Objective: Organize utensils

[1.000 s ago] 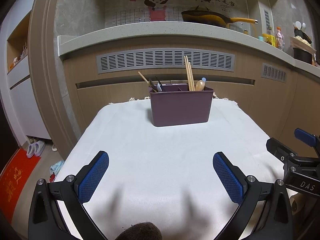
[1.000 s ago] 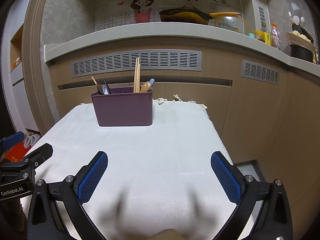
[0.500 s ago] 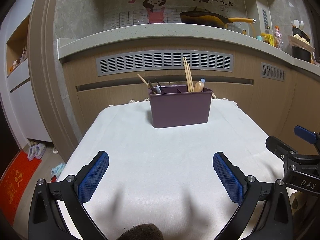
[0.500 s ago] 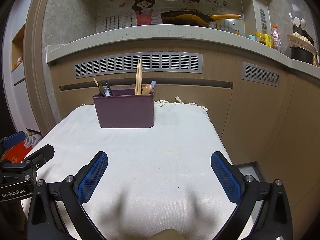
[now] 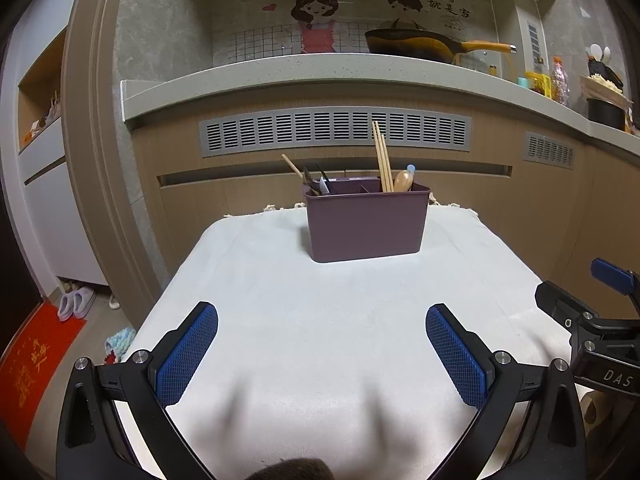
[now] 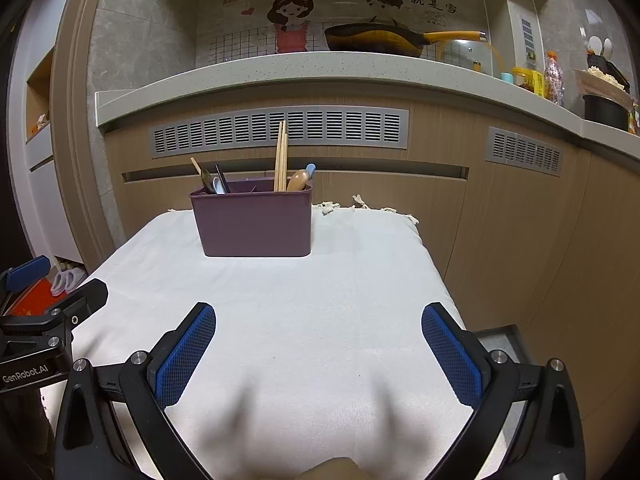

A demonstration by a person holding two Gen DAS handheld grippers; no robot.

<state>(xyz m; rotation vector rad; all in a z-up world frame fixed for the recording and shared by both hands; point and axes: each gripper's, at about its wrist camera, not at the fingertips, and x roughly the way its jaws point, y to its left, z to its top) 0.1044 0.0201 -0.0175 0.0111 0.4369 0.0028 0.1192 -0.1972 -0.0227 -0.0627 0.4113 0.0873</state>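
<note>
A white cloth [image 5: 320,320] covers the worktop. Behind it runs a wooden cabinet front with a grey vent [image 5: 336,130], under a pale counter [image 5: 280,76]. A pan [image 5: 416,42] with a yellow handle sits on the counter, before a cartoon wall sticker [image 5: 316,20]. Slippers [image 5: 74,304] and a red mat [image 5: 28,368] lie on the floor at left.

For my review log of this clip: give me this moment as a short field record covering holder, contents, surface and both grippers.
holder: purple utensil caddy, upright at the far end of the table
contents: chopsticks, wooden spoon, dark utensils at its left end
surface: white cloth, nothing loose on it
left gripper: open, empty
right gripper: open, empty
</note>
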